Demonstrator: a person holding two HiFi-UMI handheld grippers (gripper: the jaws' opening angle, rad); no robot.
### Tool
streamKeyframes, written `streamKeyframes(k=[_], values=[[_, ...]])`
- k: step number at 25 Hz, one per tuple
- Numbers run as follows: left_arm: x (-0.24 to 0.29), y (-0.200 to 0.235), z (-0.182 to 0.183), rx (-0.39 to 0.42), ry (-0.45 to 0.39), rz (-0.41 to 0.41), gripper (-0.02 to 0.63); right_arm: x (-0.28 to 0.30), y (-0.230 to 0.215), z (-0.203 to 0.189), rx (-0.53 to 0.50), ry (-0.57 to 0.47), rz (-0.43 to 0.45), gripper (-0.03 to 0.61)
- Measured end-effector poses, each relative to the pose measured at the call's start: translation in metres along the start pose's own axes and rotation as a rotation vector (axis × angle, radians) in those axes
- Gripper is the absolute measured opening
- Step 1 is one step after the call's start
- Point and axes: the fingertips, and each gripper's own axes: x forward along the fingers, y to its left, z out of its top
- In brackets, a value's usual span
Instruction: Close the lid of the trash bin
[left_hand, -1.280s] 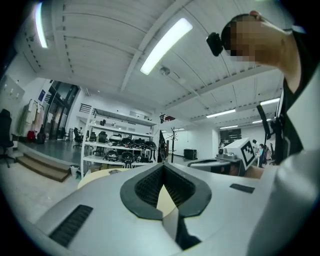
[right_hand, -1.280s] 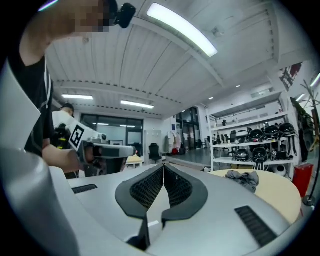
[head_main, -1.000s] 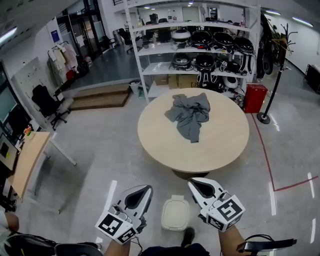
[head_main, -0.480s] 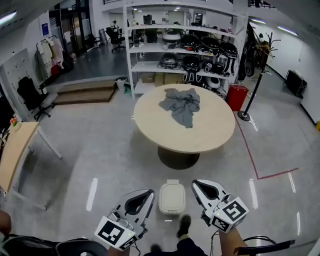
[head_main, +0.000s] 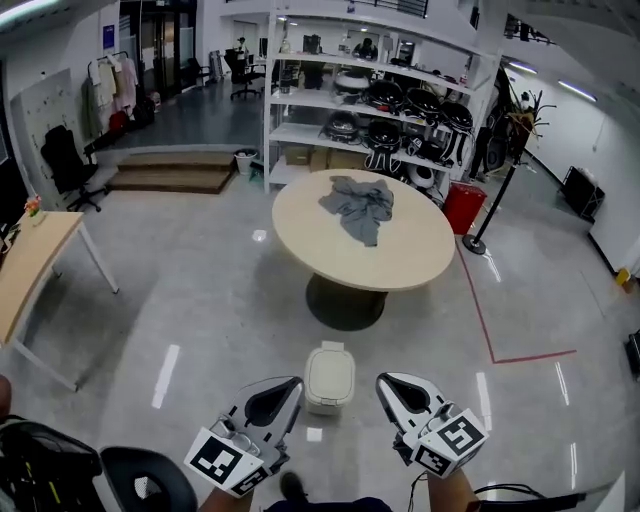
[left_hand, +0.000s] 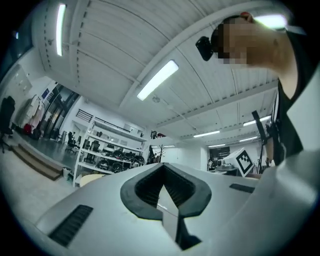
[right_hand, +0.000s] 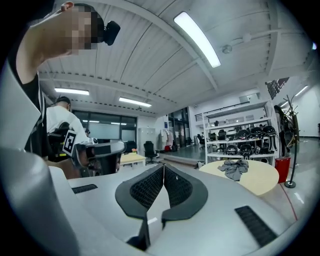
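Observation:
A small white trash bin (head_main: 329, 378) stands on the floor in the head view with its lid down flat, a little in front of the round table's foot. My left gripper (head_main: 287, 385) hangs just left of the bin and my right gripper (head_main: 385, 384) just right of it, both above the floor and apart from it. Each one has its jaws pressed together with nothing between them. In the left gripper view my left gripper (left_hand: 161, 169) points up at the ceiling. My right gripper (right_hand: 163, 168) points level across the room in the right gripper view.
A round beige table (head_main: 366, 236) carries a grey cloth (head_main: 358, 203); both show again as table (right_hand: 255, 175) and cloth (right_hand: 234, 168). White shelves (head_main: 372, 110) with helmets stand behind. A wooden desk (head_main: 28, 274) is at left, a red box (head_main: 461, 207) and red floor tape (head_main: 486, 330) at right. A black chair (head_main: 145, 481) sits near my left.
The view has drawn back from the table, so the bin now sits farther up the picture between the grippers. Both grippers stay shut and low.

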Motion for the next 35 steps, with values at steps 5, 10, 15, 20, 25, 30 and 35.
streamKeyframes(k=[5,10,15,20,25,30,35], values=[[-0.016,-0.062,-0.004,0.011,0.019,-0.011,-0.002,-0.055,0.02,0.008,-0.065,-0.037,0.026,0.009],[-0.028,-0.137,-0.021,0.032,0.05,0.041,-0.002,-0.134,0.03,-0.007,-0.047,-0.031,0.043,0.009],[-0.052,-0.202,-0.041,0.033,0.118,0.085,-0.002,-0.2,0.038,-0.034,0.03,-0.023,0.025,0.009],[-0.074,-0.255,-0.042,0.036,0.165,0.102,-0.002,-0.247,0.052,-0.032,0.059,-0.038,0.028,0.009],[-0.099,-0.286,-0.041,0.031,0.16,0.082,-0.002,-0.266,0.081,-0.027,0.047,-0.057,0.026,0.009],[-0.15,-0.298,-0.054,0.027,0.167,0.049,-0.002,-0.272,0.132,-0.041,0.031,-0.046,0.006,0.009],[-0.22,-0.301,-0.062,0.028,0.193,0.031,-0.002,-0.281,0.2,-0.069,0.07,-0.019,-0.029,0.009]])
